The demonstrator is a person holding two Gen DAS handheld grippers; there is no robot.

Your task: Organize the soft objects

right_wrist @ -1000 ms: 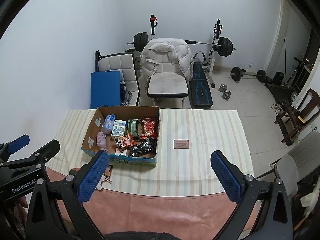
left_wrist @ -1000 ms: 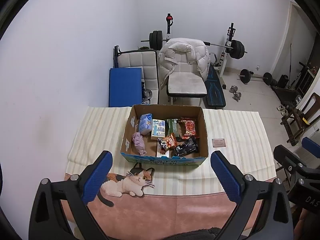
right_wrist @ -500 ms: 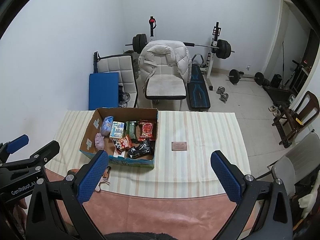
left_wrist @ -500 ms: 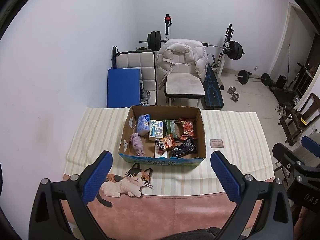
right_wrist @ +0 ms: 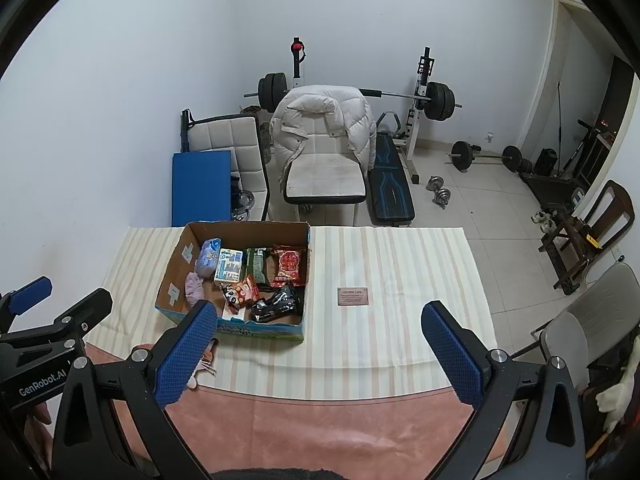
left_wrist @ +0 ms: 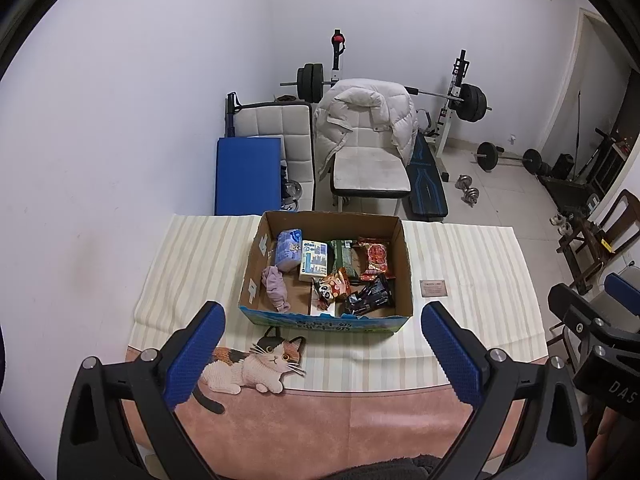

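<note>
Gaping wide, both ribbed blue claws (left_wrist: 322,354) (right_wrist: 320,354) frame a rectangular cardboard box (left_wrist: 256,280) of crinkly packets.

White chair (left_wrist: 368,160) draped with puffer jacket (left_wrist: 366,114), barbell rack (right_wrist: 424,96), blue mat (left_wrist: 248,176)

- Brown cardboard box (left_wrist: 404,264), blue printed front.
- Cream striped tablecloth (left_wrist: 472,264).
- Calico cat-shaped mat (left_wrist: 256,368): white, orange, black.
- Blue textured gripper pads (left_wrist: 196,356).

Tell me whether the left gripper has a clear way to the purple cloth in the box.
Probably yes. The left gripper is open and empty, the box has no lid, and the purple cloth lies uncovered at its left side. Only the front wall must be cleared.
</note>
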